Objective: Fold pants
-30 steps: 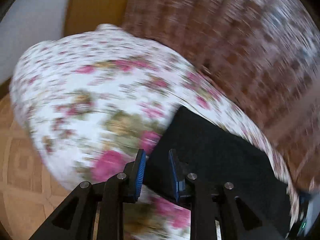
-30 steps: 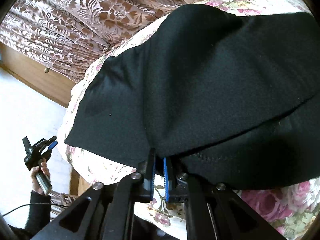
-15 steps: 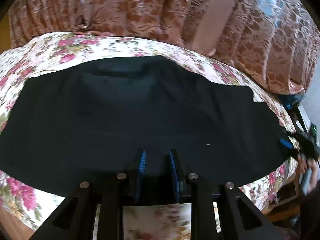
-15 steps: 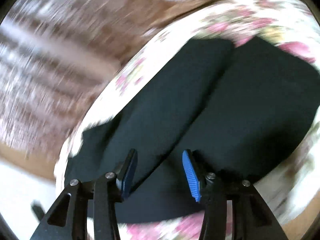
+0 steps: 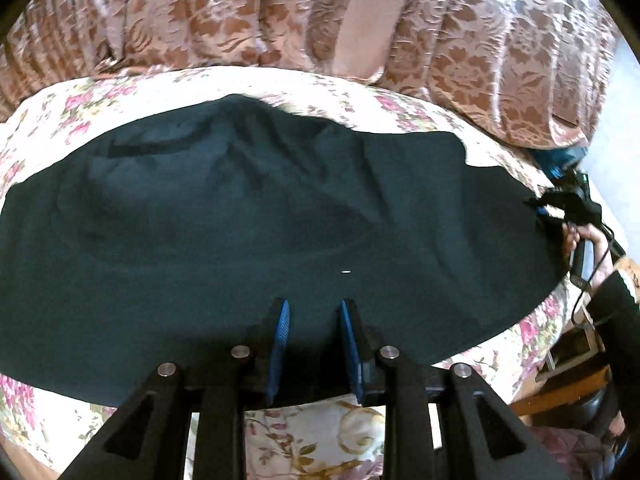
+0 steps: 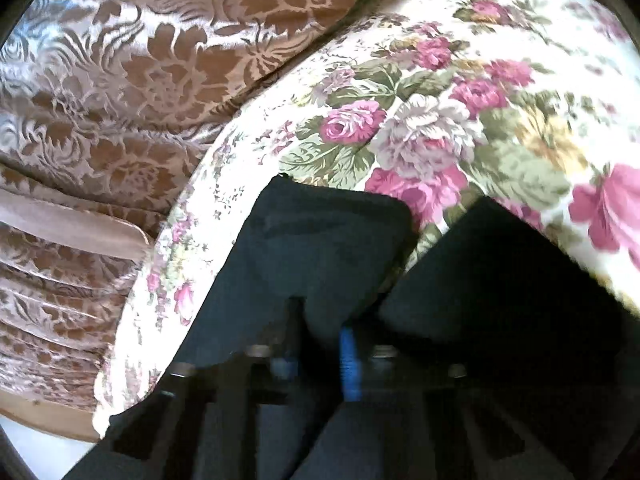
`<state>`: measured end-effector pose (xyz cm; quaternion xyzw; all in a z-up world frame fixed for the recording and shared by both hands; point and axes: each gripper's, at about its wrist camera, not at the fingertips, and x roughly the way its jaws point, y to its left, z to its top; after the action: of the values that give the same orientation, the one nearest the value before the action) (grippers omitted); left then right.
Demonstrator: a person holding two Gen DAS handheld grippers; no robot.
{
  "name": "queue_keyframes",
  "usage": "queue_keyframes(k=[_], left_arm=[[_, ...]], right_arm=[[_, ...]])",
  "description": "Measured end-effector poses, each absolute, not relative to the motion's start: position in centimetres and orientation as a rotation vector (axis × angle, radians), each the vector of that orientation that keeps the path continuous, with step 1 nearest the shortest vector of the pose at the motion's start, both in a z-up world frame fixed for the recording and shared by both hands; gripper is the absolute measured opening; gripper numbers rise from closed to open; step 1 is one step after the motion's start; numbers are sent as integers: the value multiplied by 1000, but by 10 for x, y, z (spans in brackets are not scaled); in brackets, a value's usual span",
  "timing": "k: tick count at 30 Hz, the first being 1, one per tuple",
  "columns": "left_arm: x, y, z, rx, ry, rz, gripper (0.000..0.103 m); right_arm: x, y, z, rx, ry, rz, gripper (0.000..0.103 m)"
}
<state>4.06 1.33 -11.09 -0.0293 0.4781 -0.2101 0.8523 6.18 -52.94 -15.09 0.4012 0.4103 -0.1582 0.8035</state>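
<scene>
The black pants lie spread across a floral bedspread. My left gripper is open over their near edge, with nothing between its blue pads. In the left wrist view my right gripper shows at the pants' far right end. In the blurred right wrist view my right gripper has its jaws apart on either side of a raised fold of the pants; whether the pads press the cloth cannot be told. The two leg ends lie side by side there.
Brown patterned curtains hang behind the bed and also show in the right wrist view. The floral bedspread extends beyond the pants. A wooden piece of furniture stands at the bed's right.
My left gripper swung from the bare bedspread to the pants' near edge and stayed open. My right gripper let go of the cloth, opened, and dropped low onto the leg ends.
</scene>
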Motion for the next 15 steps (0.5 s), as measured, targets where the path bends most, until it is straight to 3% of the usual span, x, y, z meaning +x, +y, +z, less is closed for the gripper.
queue_keyframes(k=[10,15], left_arm=[[26,-18,-97,-9,983,-626,26],[20,-37,-96,14,1005,-740,26]], right_arm=[[-3,-514,-56,684,745,-301,10],[-49,-539,-70,751,767,-398,7]])
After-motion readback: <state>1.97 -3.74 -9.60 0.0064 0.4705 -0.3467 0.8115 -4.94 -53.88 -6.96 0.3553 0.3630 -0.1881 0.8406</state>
